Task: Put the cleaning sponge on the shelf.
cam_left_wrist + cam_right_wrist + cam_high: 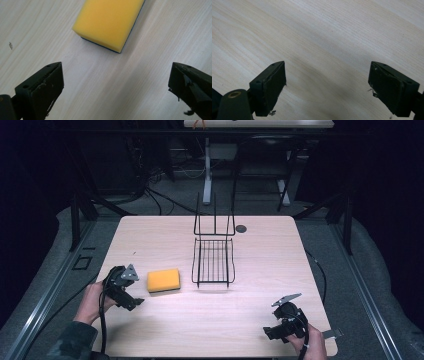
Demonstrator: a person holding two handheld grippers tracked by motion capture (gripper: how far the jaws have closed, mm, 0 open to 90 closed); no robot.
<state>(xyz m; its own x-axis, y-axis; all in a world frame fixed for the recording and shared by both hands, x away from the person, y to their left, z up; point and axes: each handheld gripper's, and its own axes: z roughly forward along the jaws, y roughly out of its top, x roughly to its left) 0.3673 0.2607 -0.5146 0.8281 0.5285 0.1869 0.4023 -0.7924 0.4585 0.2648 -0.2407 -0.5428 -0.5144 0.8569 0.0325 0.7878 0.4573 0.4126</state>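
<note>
We find no readable text, label, brand, number or sign in any of the views. The yellow sponge (110,22) at the upper middle of the left gripper view has plain faces, and the wooden table (324,32) shows only grain. In the high view, the wire rack (214,255) at centre carries no lettering we can make out.
</note>
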